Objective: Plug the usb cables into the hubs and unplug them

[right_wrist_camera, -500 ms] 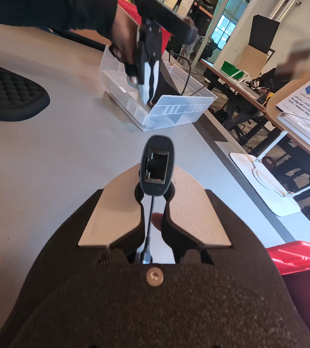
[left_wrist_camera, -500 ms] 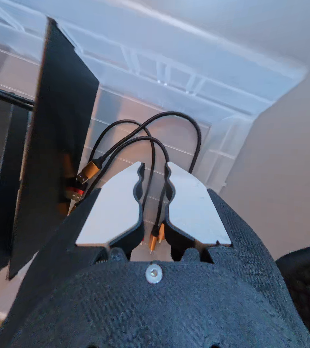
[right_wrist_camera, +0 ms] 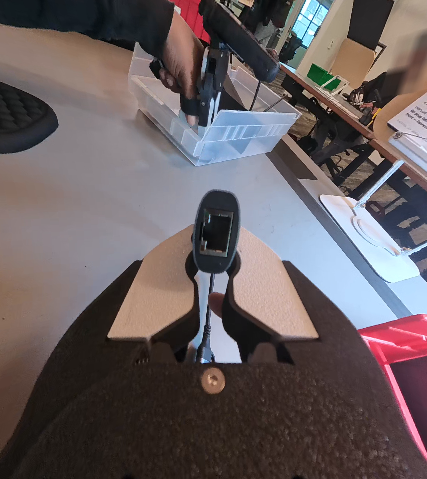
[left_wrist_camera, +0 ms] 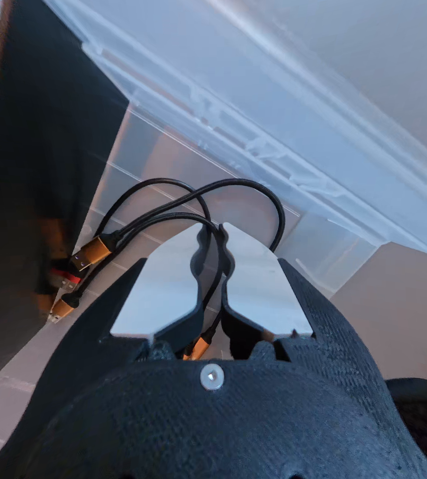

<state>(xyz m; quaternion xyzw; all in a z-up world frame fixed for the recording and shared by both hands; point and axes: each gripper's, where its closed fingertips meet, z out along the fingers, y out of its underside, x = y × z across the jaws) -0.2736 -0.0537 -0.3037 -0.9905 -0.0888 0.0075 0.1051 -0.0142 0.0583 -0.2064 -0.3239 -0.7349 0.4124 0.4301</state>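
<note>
While I count inside the clear bin [left_wrist_camera: 246,145]: three black braided usb cables [left_wrist_camera: 277,207], 2 orange plugs [left_wrist_camera: 95,252] and 1 red plug [left_wrist_camera: 65,278] lying by a black divider [left_wrist_camera: 43,155]. Left gripper [left_wrist_camera: 218,229] is nearly shut around one cable, tips almost touching; real clamp or not, can't tell. Right gripper [right_wrist_camera: 216,239] is clamped on 1 dark hub [right_wrist_camera: 216,230], port end facing fwd, its lead hanging back between the fingers [right_wrist_camera: 160,280], above the grey table [right_wrist_camera: 90,207]. Nearby: black pad [right_wrist_camera: 5,116], white stand [right_wrist_camera: 370,241], red bin [right_wrist_camera: 414,339]. In the right wrist view, a hand [right_wrist_camera: 181,64] holds the left tool nose-down in the bin.
</note>
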